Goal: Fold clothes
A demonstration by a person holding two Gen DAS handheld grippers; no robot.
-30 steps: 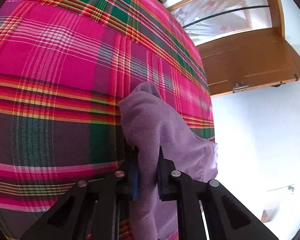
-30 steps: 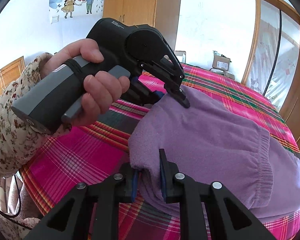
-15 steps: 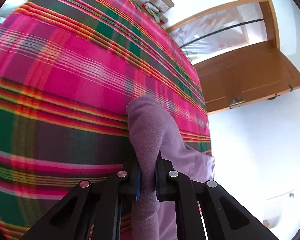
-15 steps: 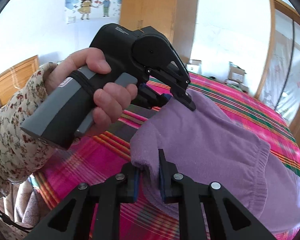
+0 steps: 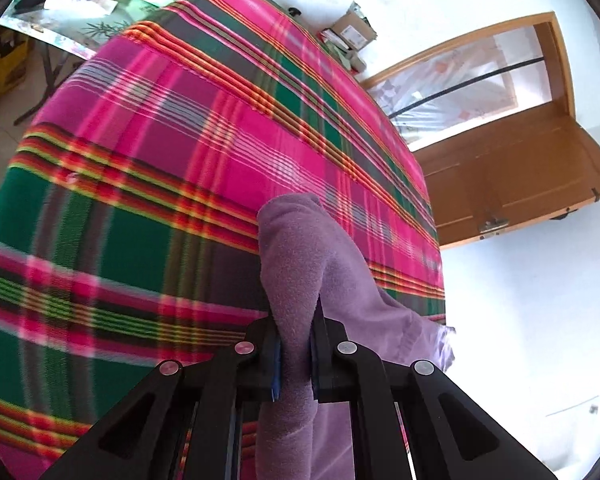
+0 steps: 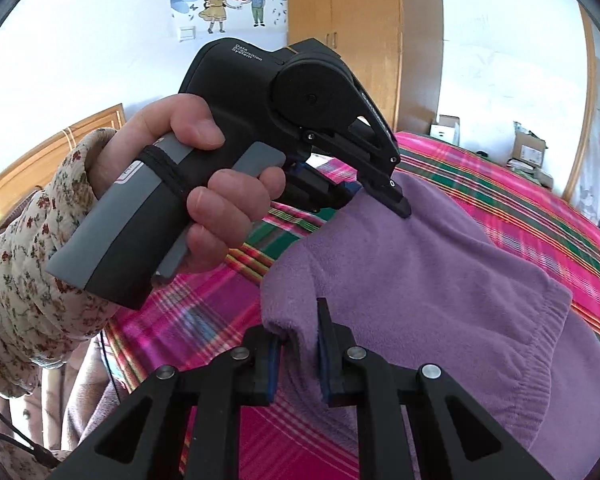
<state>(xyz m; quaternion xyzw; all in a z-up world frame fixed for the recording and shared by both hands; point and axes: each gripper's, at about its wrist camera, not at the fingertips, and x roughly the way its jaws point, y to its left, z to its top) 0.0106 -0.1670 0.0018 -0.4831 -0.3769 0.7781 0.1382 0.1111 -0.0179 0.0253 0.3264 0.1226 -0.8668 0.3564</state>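
A purple fleece garment (image 6: 420, 276) with a ribbed hem lies partly folded on the pink plaid bedspread (image 6: 500, 176). My right gripper (image 6: 298, 344) is shut on its near left corner and holds it raised. My left gripper (image 5: 296, 354) is shut on another corner of the garment (image 5: 296, 248), which stands up in a fold between the fingers. In the right wrist view the left gripper (image 6: 380, 196) shows held in a hand, pinching the garment's far left corner above the bed.
The plaid bedspread (image 5: 160, 184) covers the whole bed. Cardboard boxes (image 5: 350, 32) stand past its far edge by the wall. A wooden door (image 5: 512, 168) is open at the right. A wooden wardrobe (image 6: 364, 28) stands behind the bed.
Both grippers have lifted their corners of the garment higher above the bed and drawn back. The left wrist view now shows more of the bed and the clutter beyond it.
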